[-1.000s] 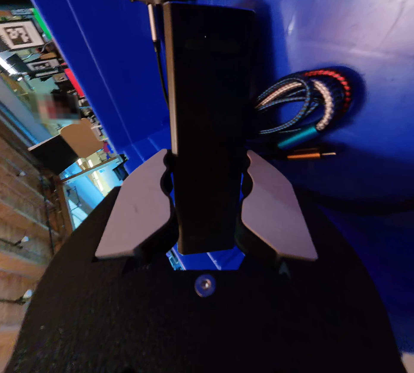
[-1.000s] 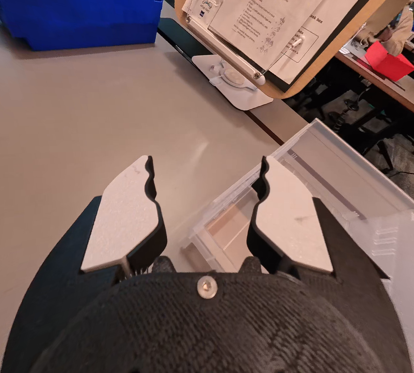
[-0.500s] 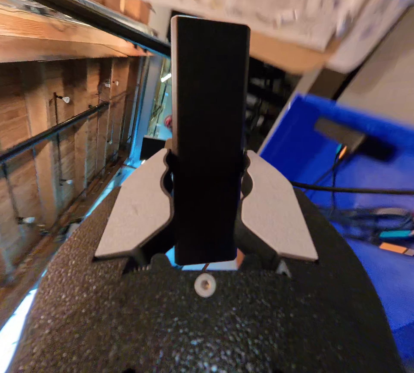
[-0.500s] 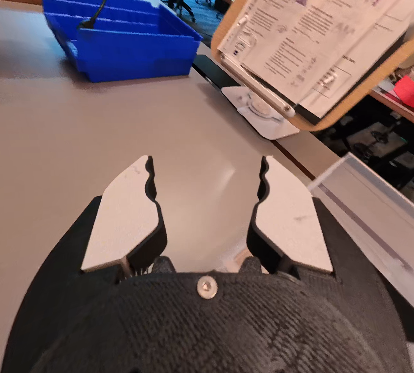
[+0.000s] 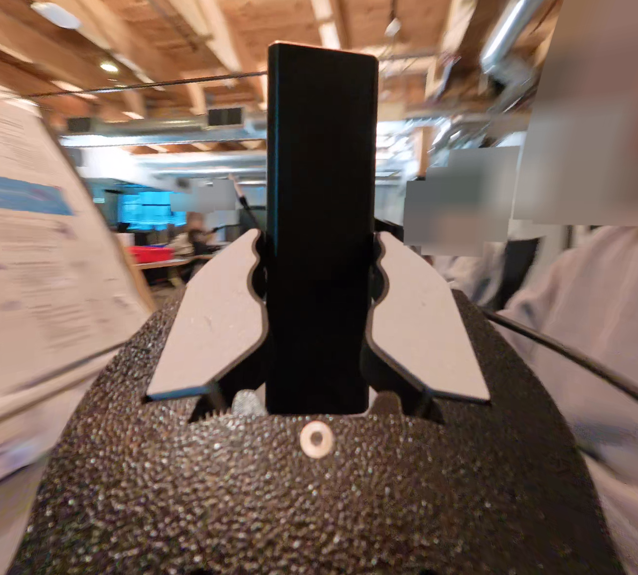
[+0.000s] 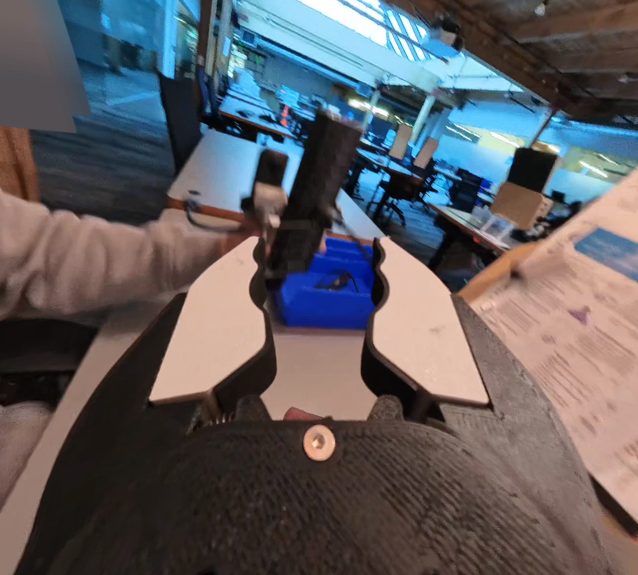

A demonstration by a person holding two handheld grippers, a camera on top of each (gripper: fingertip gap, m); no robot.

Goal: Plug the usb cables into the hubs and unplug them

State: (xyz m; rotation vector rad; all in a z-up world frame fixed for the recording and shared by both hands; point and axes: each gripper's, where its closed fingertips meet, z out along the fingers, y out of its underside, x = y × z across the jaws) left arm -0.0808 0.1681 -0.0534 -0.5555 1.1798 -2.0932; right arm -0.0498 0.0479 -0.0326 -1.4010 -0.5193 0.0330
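Two grippers in play. Left gripper (image 5: 319, 247) has its jaws clamped on the flat sides of a black hub (image 5: 321, 213), which stands upright between them, held up in the air and pointing toward the wooden ceiling. A thin black cable (image 5: 138, 86) runs off the hub's top left edge; which port it sits in is not visible. Right gripper (image 6: 319, 244) has its jaws moderately wide and holds nothing. Looking past it, the same hub (image 6: 310, 192) shows farther off, raised above the blue bin (image 6: 324, 303) that sits on the counter (image 6: 310, 372). A dark cable end (image 6: 336, 280) lies in the bin. A paper-covered stand (image 6: 566, 309) leans at the right edge. A person's pale sleeve (image 6: 103, 258) reaches in from the left.

Judgement: hub is picked up, no plug in the right jaws yet, so plugging looks not yet begun.

Risks:
- Both views are motion-blurred; the port side cannot be read, so a plug could meet the wrong face.
- The hub is gripped near its lower end, so a push at the top could lever it and make it pivot or slip.
- The trailing cable could snag on the bin wall or the stand and tug the hub askew.
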